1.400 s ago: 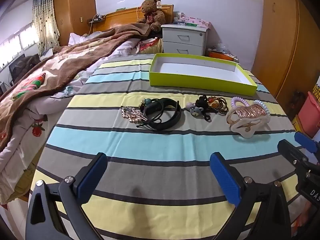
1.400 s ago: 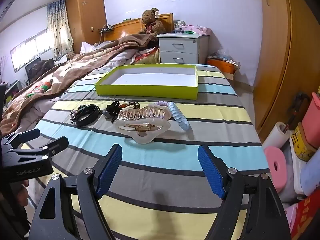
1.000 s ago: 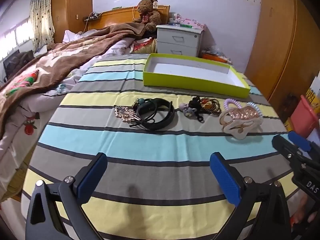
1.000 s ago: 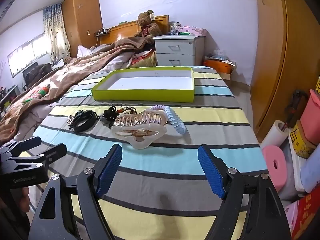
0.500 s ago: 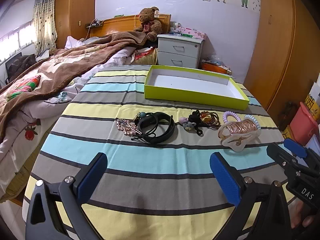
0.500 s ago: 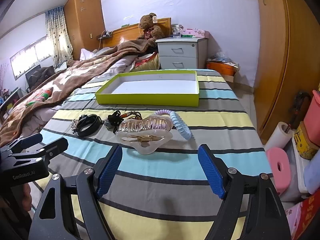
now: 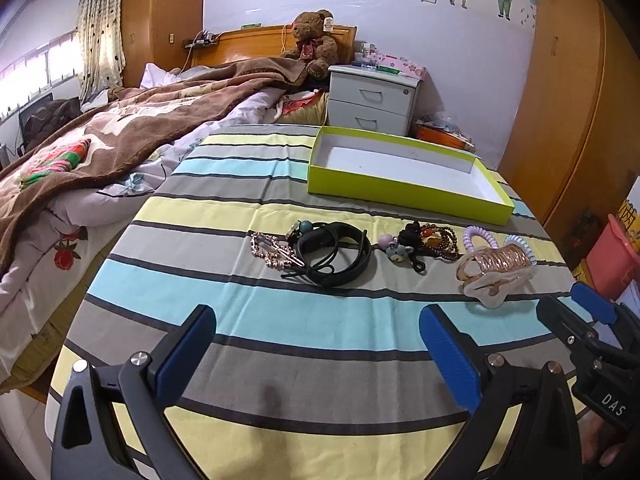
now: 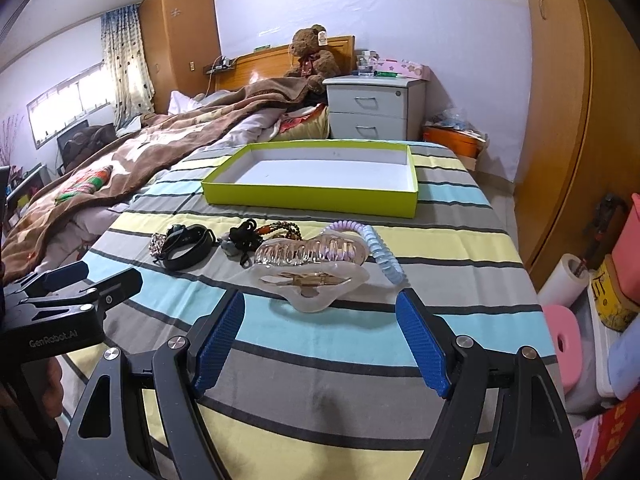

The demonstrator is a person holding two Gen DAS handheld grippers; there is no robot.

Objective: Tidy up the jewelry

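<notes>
A row of jewelry lies on the striped table (image 7: 280, 320): a rhinestone clip (image 7: 272, 254), a black band (image 7: 340, 260), a bear hair tie (image 7: 398, 252), brown beads (image 7: 442, 242), a pastel coil tie (image 7: 480, 236) and a large rose-gold claw clip (image 7: 496, 274). The empty lime-green tray (image 7: 400, 194) stands behind them. My left gripper (image 7: 316, 350) is open and empty, short of the black band. My right gripper (image 8: 320, 338) is open and empty, just in front of the claw clip (image 8: 312, 268). The tray (image 8: 312, 198) sits beyond.
A bed with a brown blanket (image 7: 100, 140) lies at the left. A white nightstand (image 7: 372, 98) and teddy bear (image 7: 312, 44) stand at the back. A wooden wardrobe (image 8: 560, 120) and boxes, a paper roll (image 8: 564, 280) and pink items are on the right.
Both grippers have tilted up and drawn back a little, so the jewelry row and tray sit lower in the views. Both stay open. Nothing on the table has moved.
</notes>
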